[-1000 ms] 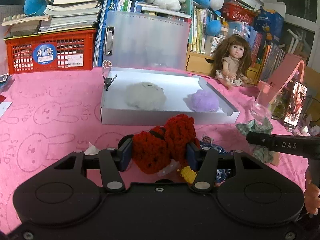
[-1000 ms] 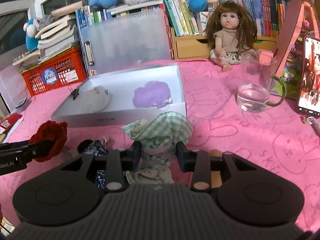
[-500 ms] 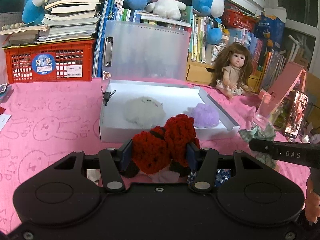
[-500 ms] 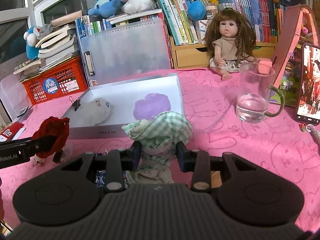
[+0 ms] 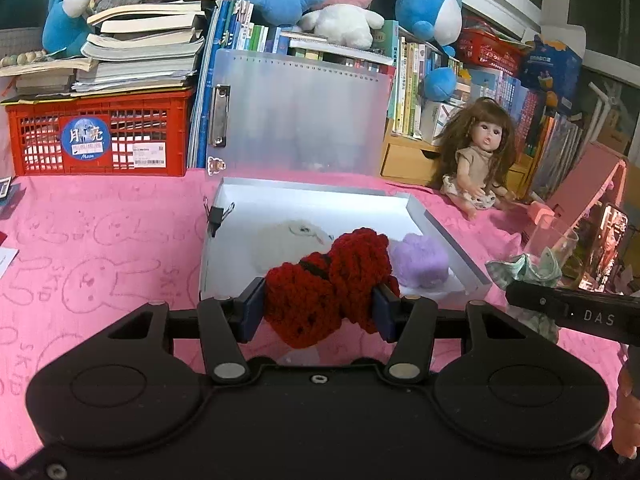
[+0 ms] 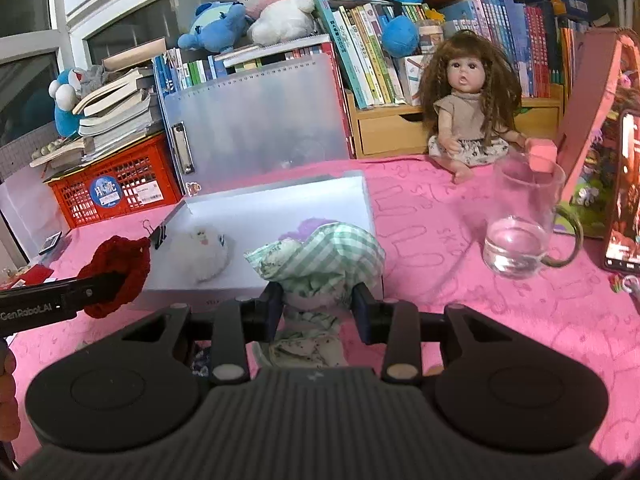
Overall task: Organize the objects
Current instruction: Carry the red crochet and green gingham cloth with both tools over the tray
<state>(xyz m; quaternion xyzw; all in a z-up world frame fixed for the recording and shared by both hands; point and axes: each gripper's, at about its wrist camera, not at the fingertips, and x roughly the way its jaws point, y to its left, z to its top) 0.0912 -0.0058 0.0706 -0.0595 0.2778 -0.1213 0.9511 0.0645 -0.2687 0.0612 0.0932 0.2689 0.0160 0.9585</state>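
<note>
My left gripper is shut on a red crocheted piece, held above the pink cloth just in front of the white box. The same red piece shows at the left of the right wrist view. My right gripper is shut on a green checked cloth bundle, also lifted near the box's front wall. Inside the box lie a white fluffy toy and a purple fluffy toy; the bundle hides most of the purple one in the right wrist view.
A glass mug with water stands right of the box, a phone beyond it. A doll sits at the back, by a wooden drawer, books and plush toys. A red crate and a translucent clipboard stand behind the box.
Both grippers have risen and come closer to the box with their loads still held. The small items on the cloth below have dropped out of view.
</note>
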